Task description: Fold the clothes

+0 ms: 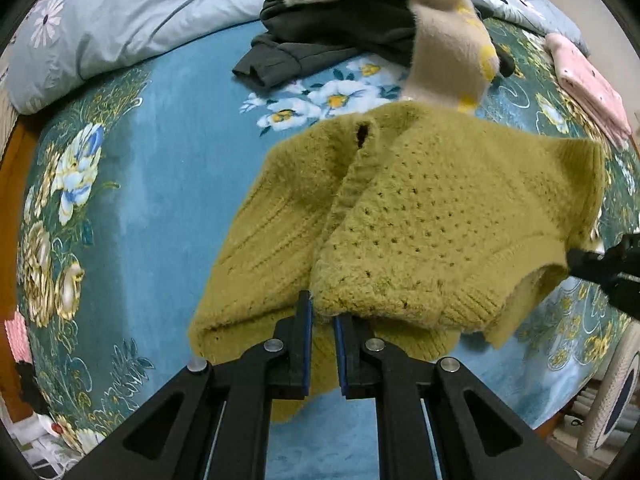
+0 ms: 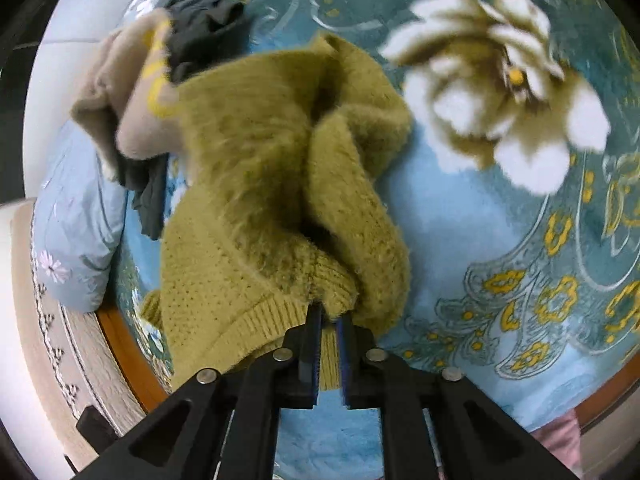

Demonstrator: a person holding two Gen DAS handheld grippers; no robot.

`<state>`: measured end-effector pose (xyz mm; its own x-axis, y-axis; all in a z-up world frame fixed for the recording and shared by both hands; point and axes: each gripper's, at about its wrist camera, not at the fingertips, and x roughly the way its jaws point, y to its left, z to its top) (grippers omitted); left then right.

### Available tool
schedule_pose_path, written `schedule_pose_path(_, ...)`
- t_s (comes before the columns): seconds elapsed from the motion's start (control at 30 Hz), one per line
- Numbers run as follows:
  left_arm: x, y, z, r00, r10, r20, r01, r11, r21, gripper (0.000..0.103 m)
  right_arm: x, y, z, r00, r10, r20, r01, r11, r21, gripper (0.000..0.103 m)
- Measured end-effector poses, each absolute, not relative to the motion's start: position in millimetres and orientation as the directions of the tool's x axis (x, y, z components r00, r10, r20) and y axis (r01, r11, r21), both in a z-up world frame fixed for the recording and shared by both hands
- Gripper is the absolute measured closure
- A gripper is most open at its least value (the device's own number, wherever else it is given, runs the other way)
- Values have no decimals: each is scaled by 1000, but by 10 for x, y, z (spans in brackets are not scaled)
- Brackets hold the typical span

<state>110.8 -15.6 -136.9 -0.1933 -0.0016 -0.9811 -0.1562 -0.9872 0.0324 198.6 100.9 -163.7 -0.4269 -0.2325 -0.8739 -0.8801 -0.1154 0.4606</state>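
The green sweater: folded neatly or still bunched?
Still bunched: green sweater hangs crumpled between left gripper and right gripper, both clamping its hem.

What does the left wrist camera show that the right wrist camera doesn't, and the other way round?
Only the left wrist view shows the folded pink garment at the bed's far right, plus the right gripper seen from the side, pinching the sweater's hem.

Only the right wrist view shows the large white flower printed on the blanket.

Both show the green knit sweater held by both grippers, the left gripper shut on its hem, the dark grey garment, the beige fuzzy garment and the light blue pillow.
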Motion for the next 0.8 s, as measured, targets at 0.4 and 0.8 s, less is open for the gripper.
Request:
schedule_pose_path(0.4, 1153, -162, -1363, -203, 8, -979, -143, -989, 22, 93, 1673, 1446, -1108, -394, -112, -912, -883, -230, 410, 60)
schedule_pose_path(0.8, 1157, -329, -1336, -165, 85, -983, -5, -996, -86, 90, 1668, 1670, -1424, -296, -159, -942, -943, -106, 314, 90)
